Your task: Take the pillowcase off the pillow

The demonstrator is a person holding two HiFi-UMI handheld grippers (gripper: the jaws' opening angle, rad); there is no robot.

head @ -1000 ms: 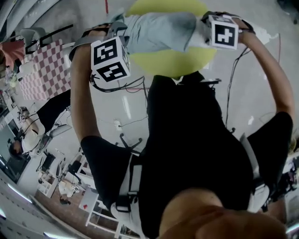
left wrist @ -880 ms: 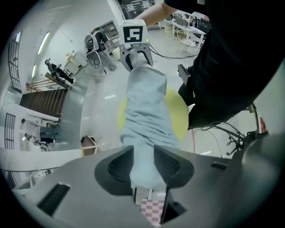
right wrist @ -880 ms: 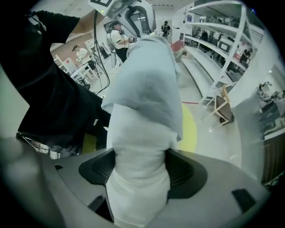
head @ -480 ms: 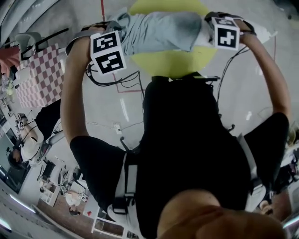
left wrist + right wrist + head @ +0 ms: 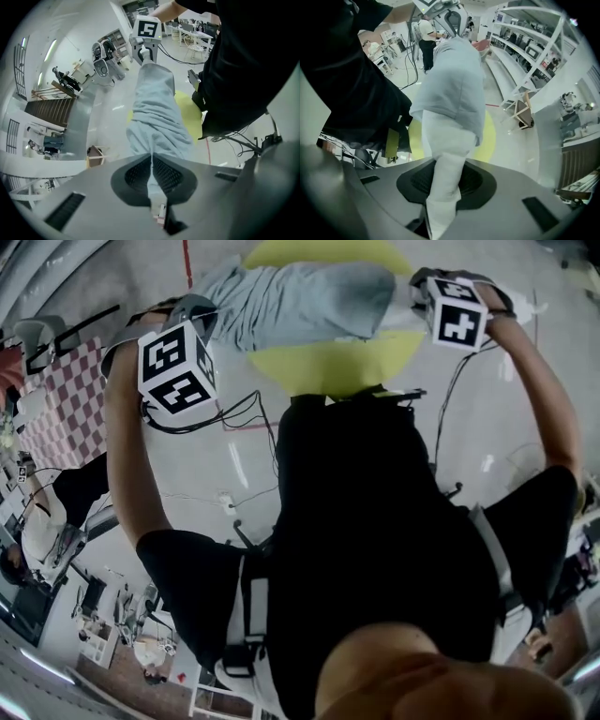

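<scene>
A pillow in a pale blue-grey pillowcase (image 5: pixel 300 301) hangs stretched between my two grippers, above a yellow circle (image 5: pixel 328 362) on the floor. My left gripper (image 5: pixel 151 161) has just been closing and is shut on the pillowcase cloth (image 5: pixel 157 112). In the head view the left gripper (image 5: pixel 192 310) is at the case's left end. My right gripper (image 5: pixel 445 180) has also just been closing. It is shut on the white pillow end (image 5: pixel 445 140) that sticks out of the pillowcase (image 5: pixel 454 84). In the head view the right gripper (image 5: pixel 419 294) is at the right end.
Black cables (image 5: pixel 244 413) trail over the grey floor below my arms. A red-and-white checked cloth (image 5: pixel 56 409) lies at the left. White shelving (image 5: pixel 525 42) lines the room's side, and a wooden stool (image 5: pixel 522 110) stands near it. People and chairs stand further back.
My left gripper has shifted left and toward me in the head view, and the pillowcase now stretches further left. The right gripper has stayed in place.
</scene>
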